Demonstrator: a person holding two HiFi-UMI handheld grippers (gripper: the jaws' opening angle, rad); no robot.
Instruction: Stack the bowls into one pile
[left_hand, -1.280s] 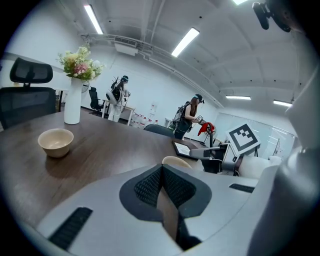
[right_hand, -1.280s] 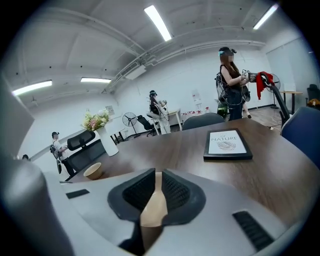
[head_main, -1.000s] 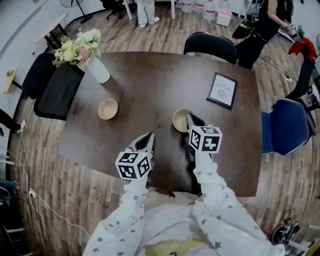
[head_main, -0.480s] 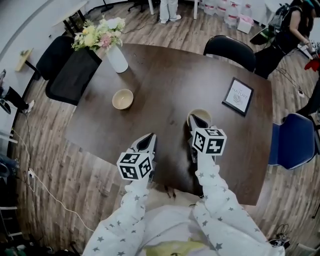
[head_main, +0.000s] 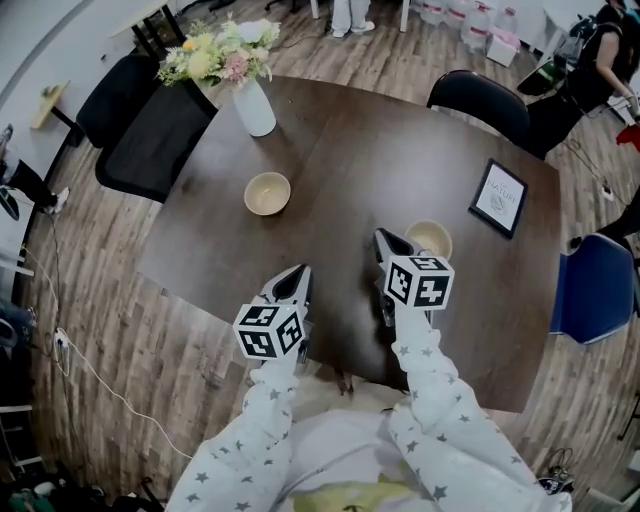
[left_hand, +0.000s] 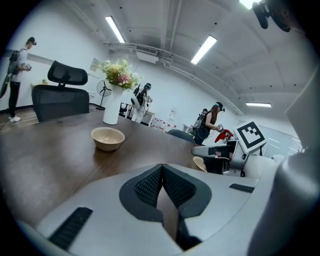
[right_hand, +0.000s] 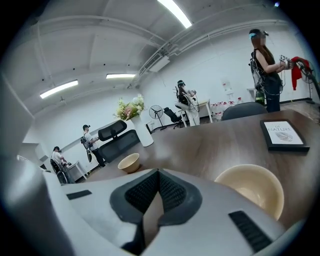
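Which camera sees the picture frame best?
The right gripper view: the frame lies whole and near, its print clear. The head view shows it small, from above. The left gripper view doesn't show it.

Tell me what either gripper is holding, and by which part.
Nothing. Left gripper and right gripper are shut, empty; the near bowl and far bowl sit on the table.

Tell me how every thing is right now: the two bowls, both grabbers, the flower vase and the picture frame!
Left bowl: upright, empty, not stacked.
Right bowl: upright, empty, beside the right gripper's tip, not held.
Left gripper: jaws shut, holding nothing.
Right gripper: jaws shut, holding nothing.
Vase: standing upright, flowers in it.
Picture frame: lying flat, face up.
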